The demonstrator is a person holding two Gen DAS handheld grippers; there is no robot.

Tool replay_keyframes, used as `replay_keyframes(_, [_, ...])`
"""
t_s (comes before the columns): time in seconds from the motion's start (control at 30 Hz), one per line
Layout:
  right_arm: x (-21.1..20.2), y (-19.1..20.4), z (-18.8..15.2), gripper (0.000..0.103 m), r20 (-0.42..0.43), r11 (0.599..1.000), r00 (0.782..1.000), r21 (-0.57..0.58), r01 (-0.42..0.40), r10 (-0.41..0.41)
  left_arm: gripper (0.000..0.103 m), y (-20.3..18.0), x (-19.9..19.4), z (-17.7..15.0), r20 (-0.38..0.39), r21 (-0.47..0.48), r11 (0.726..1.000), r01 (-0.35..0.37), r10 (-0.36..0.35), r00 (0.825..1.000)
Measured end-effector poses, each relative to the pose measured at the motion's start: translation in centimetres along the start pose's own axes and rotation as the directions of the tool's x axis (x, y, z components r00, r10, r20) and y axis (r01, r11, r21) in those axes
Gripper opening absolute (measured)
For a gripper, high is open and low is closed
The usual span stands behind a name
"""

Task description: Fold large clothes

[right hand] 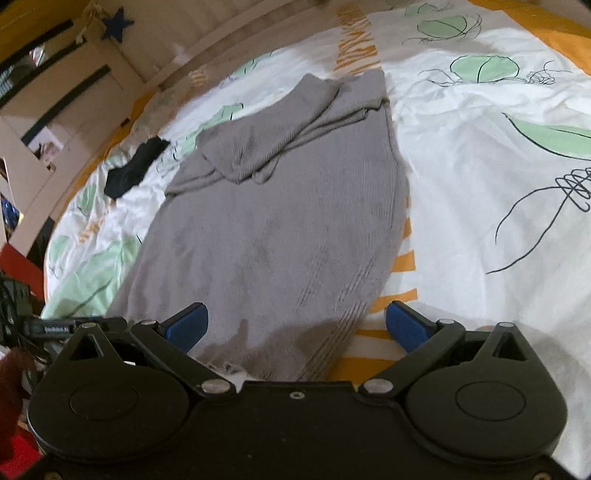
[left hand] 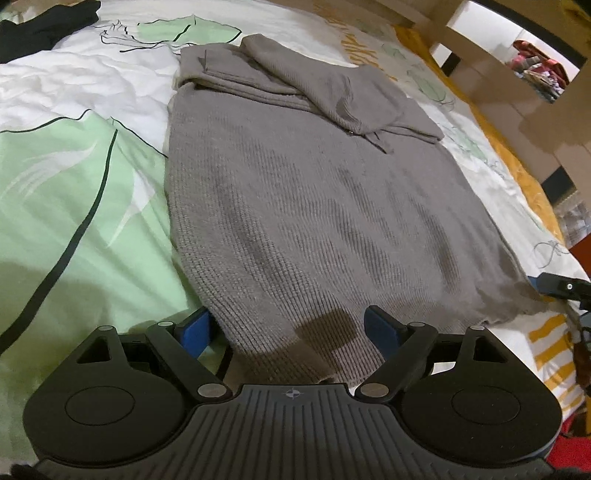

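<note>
While both sets of jaws stand spread wide and grip nothing, the grey knitted sweater (left hand: 314, 206) lies flat on the bed (left hand: 74, 206), stretching straight ahead of them. The left gripper (left hand: 286, 328) sits at the sweater's near hem; its left blue pad is just off the garment's left edge, over the green-and-white duvet cover, and its right pad is over the knit, so the hem's left corner falls between the jaws. Whether the pads touch the cloth cannot be told.

The right gripper (right hand: 297, 326) sits at the same hem, at the opposite corner. Its left pad is over the grey knit and its right pad is over the orange-striped part of the bedding, with the sweater's right edge running between them.

Far ahead of both sets of jaws, the sleeves (left hand: 325, 85) are folded across the upper body of the sweater, one lying over the other in a crossed bundle. The body below them is smooth and spread out.

Beyond the sweater and to the left of the left jaws, a black garment (left hand: 44, 26) lies crumpled on the bed; in the right wrist view it is also ahead and to the left (right hand: 133, 171). Pale wooden furniture (right hand: 74, 92) stands past the bed's far edge, ahead-left of the right jaws.
</note>
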State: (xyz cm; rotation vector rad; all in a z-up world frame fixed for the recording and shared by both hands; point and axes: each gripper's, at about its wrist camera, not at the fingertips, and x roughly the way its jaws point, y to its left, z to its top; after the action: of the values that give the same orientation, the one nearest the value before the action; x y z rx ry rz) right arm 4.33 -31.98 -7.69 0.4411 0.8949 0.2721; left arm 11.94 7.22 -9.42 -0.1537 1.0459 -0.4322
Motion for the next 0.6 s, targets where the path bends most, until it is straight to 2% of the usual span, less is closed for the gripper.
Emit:
replay_keyframes(0.2, [1.2,-0.5,-0.2,0.103,-0.049,0.997,0.996,0.021,-0.07,0.071,0.086,-0.1,0.6,0.1,-0.019,0.004,1.0,0.021,-0.021,1.0])
replay_keyframes(0.4, [1.3,-0.9,-0.2,0.103,-0.053,0.993,0.992,0.041,-0.112,0.114,0.084,0.1,0.2,0.0,-0.002,-0.014,0.999,0.047,-0.047,0.999])
replay_keyframes(0.43, [1.2,-0.8,-0.2,0.103,-0.05,0.993,0.992,0.041,-0.113,0.115,0.083,0.2,0.0,-0.1,0.005,-0.021,0.998,0.053,-0.053,0.999])
replay_keyframes(0.53, [1.1,-0.9,-0.2,0.103,-0.046,0.992,0.992,0.038,-0.117,0.119,0.068,0.5,-0.6,-0.2,0.027,-0.055,0.996,0.065,-0.063,0.998])
replay_keyframes(0.6, [1.0,-1.0,-0.2,0.103,-0.043,0.992,0.991,0.041,-0.123,0.124,0.066,1.0,-1.0,-0.2,0.052,-0.091,0.992,0.092,-0.087,0.995])
